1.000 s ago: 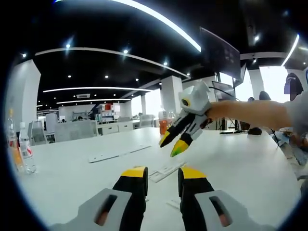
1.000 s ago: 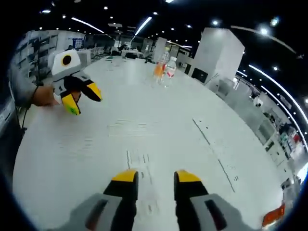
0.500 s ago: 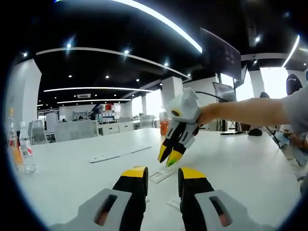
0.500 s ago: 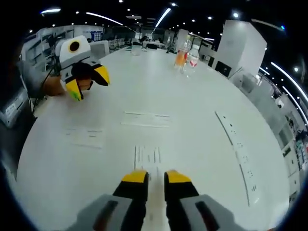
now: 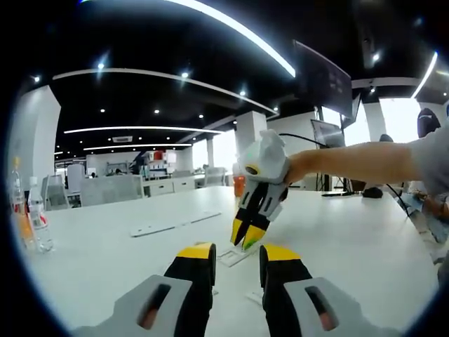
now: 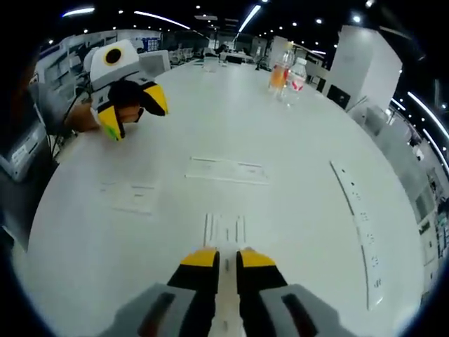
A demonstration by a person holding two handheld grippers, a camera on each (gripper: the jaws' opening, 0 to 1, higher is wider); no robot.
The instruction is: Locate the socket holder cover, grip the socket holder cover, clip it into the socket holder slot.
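Tabletop (image 6: pixel 295 175), white and broad, carries every part. Taking the right hand-held gripper (image 6: pixel 227 258) as landmark: its yellow-tipped jaws stand almost together over a small white socket holder cover (image 6: pixel 225 228) lying flat just ahead of the tips; whether they pinch it I cannot tell. Beyond the cover lies a flat white strip (image 6: pixel 226 170), and off to one side a long socket holder (image 6: pixel 359 228) with a row of slots. Two bottles (image 6: pixel 290 72) stand far beyond.

From the left hand-held gripper (image 5: pixel 236 253), jaws parted and holding nothing, the right one (image 5: pixel 249 235) points down at the cover (image 5: pixel 236 256), held by an outstretched arm (image 5: pixel 358 163).
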